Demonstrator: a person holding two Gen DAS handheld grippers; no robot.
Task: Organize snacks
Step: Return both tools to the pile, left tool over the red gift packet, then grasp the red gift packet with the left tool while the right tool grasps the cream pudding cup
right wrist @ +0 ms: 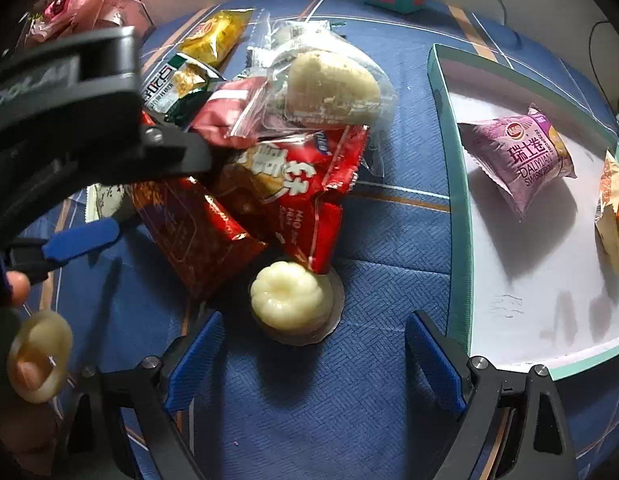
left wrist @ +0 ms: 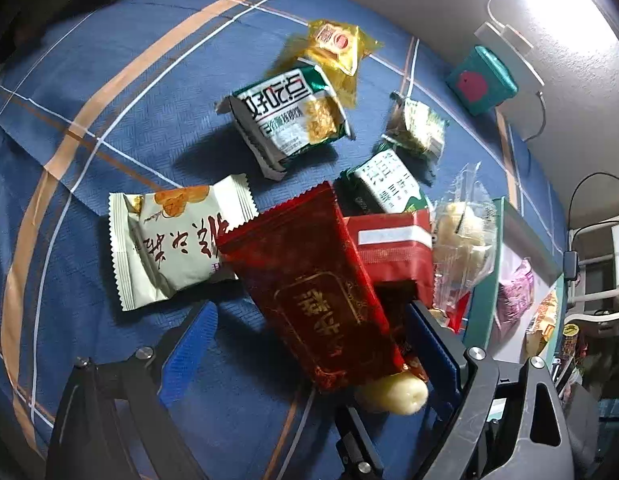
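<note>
Blue checked cloth (right wrist: 309, 420) lay cluttered. Left gripper (left wrist: 309, 344) gaped around dark red packet (left wrist: 313, 292), ungripped; right gripper (right wrist: 313, 360) gaped empty before jelly cup (right wrist: 287, 300). Risk: closing left tongs could nudge pile, rolling cup away.

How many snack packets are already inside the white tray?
2 visible: a purple Swiss roll packet near the white tray middle, and a yellow packet at its right edge. More may be hidden out of frame.
</note>
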